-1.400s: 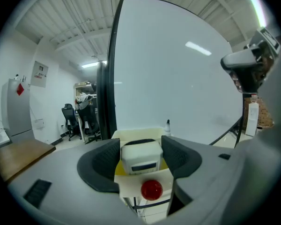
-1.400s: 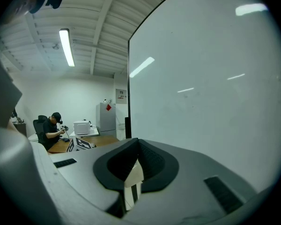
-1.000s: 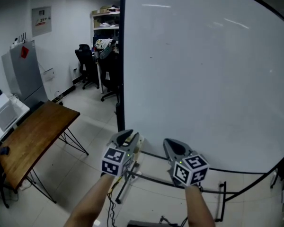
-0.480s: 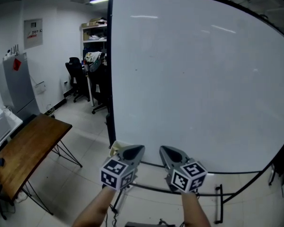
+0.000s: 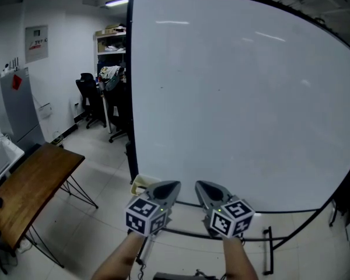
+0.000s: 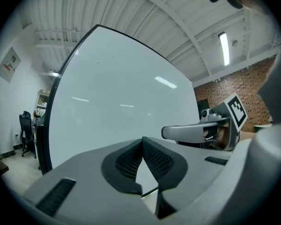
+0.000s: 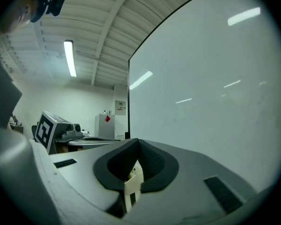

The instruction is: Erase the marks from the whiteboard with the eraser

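The whiteboard (image 5: 239, 104) fills the head view, and I make out only faint specks on it. A pale eraser (image 5: 142, 183) lies at the board's bottom left corner. My left gripper (image 5: 167, 189) is just right of it and apart from it, shut with nothing between its pads (image 6: 131, 161). My right gripper (image 5: 203, 189) is beside it, level, its jaw tips closed together. In the right gripper view a cream block with a dark stripe (image 7: 133, 184) shows through the gap under the tips; I cannot tell whether it is held. The board (image 6: 117, 107) (image 7: 210, 107) shows in both gripper views.
A wooden table (image 5: 29, 185) stands on thin legs at the left. Behind it are a grey cabinet (image 5: 11, 107), office chairs (image 5: 87, 98) and a shelf (image 5: 111, 45). The board's stand rails (image 5: 268, 247) run low along the floor beneath the board.
The left gripper's jaws were apart beside the pale eraser; now they are shut and the gripper sits to the eraser's right. The view has swung up and left across the board.
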{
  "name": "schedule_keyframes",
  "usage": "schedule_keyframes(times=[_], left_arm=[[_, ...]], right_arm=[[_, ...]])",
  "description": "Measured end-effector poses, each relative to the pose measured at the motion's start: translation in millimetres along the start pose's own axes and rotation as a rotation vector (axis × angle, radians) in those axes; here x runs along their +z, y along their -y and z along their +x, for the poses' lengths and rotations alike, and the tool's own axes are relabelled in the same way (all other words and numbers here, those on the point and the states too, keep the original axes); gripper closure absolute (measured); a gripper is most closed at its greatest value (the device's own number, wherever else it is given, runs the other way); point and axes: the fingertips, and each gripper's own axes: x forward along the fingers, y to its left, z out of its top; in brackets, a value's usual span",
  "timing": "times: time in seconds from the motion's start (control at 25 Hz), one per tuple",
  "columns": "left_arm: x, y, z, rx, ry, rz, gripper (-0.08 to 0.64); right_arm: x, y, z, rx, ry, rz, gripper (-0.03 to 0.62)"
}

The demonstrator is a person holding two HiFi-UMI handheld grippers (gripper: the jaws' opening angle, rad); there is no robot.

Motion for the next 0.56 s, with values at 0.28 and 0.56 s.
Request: schedule_keyframes(times=[0.28,0.56], left_arm=[[3.7,7.9,6.4,-0.011,0.009,-0.004,0.557],[2.1,16.3,10.7,-0.024,0.003,-0.006,0.557]], right_arm=[[-0.4,6.2,-5.4,-0.009,-0.001,0.002,0.591],[-0.3,10.5,-11.5,-0.012,0.0,0.002,0.591]])
